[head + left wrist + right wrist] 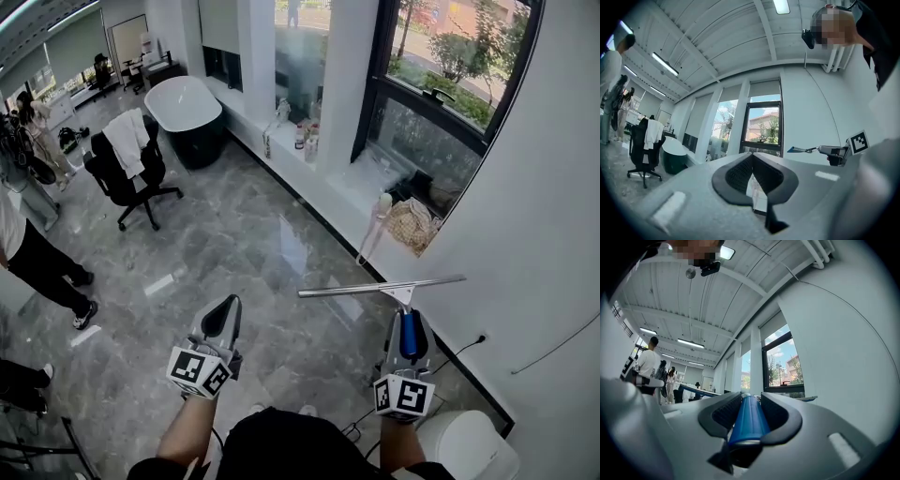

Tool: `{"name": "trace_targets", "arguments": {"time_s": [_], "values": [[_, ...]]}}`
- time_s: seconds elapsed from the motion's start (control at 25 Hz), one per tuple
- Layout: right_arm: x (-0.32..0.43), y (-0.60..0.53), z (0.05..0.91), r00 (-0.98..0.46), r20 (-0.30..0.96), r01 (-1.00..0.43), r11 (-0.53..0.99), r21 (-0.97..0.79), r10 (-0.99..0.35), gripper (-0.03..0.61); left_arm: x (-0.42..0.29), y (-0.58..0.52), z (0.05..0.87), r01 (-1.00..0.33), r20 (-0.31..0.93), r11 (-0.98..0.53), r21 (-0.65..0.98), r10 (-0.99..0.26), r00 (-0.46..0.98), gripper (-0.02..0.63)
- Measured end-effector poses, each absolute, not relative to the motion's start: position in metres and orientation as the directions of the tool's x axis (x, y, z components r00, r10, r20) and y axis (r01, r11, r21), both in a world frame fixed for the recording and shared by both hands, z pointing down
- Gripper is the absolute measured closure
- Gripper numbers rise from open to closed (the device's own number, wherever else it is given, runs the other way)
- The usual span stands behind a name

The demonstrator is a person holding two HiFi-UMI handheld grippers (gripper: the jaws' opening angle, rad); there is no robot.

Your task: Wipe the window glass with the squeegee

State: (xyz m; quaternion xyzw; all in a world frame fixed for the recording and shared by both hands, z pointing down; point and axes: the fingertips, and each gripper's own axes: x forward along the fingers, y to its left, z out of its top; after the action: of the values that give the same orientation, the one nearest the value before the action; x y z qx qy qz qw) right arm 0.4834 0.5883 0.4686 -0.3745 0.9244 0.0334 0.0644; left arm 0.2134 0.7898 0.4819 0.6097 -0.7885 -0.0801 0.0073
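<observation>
Between the jaws of the right tool (410,317), clamped on its blue handle, the long metal-bladed squeegee (375,287) hangs well apart from the black-framed window glass (450,56). Its whole blade should probably meet the pane flat, under even pressure; the left tool (223,314) is closed and empty.

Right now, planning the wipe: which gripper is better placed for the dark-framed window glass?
Right: the right gripper holds the blue-handled metal squeegee, nearer the window; the left gripper is shut, empty.
</observation>
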Motion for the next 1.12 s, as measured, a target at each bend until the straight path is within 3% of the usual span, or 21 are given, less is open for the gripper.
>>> {"name": "trace_targets", "arguments": {"time_s": [0.48, 1.12], "values": [[0.49, 0.534, 0.485, -0.705, -0.116, -0.703, 0.711, -0.019, -0.7, 0.445, 0.222, 0.719, 0.488, -0.972, -0.071, 0.205, 0.119, -0.974, -0.214, 0.614], [0.325, 0.464, 0.446, -0.646, -0.19, -0.754, 0.657, 0.003, -0.74, 0.445, 0.041, 0.646, 0.448, -0.987, -0.153, 0.148, 0.071, -0.976, -0.157, 0.614]]}}
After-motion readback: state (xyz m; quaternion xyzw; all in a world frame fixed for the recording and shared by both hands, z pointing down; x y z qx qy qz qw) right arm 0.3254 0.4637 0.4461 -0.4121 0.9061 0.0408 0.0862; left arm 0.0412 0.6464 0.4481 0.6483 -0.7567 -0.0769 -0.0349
